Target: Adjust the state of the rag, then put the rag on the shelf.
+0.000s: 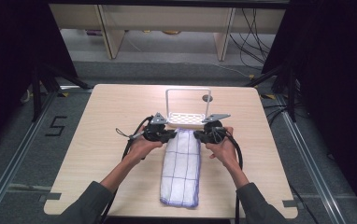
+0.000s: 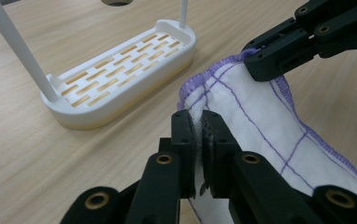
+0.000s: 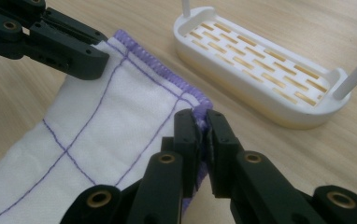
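Hidden: cloth corners sit pinched inside the jaws; rack's upper bar is cut off in both gripper views.
Left hand-held gripper [image 2: 199, 135]: clenched on the near-left corner of the folded white cloth [image 1: 181, 165].
Right hand-held gripper [image 3: 201, 133]: clenched on the other far corner.
Cloth: lengthwise at the surface [image 1: 102, 140] centre, far end lifted just before the white slotted rack [image 1: 184, 118].
Open room: bare wood on both sides.

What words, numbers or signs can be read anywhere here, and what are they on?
"5": a dark numeral marked on the grey floor, left of the table.
Nothing else is readable: the cloth has only purple stitched grid lines, and the white rack and the two grippers carry no lettering that can be made out.
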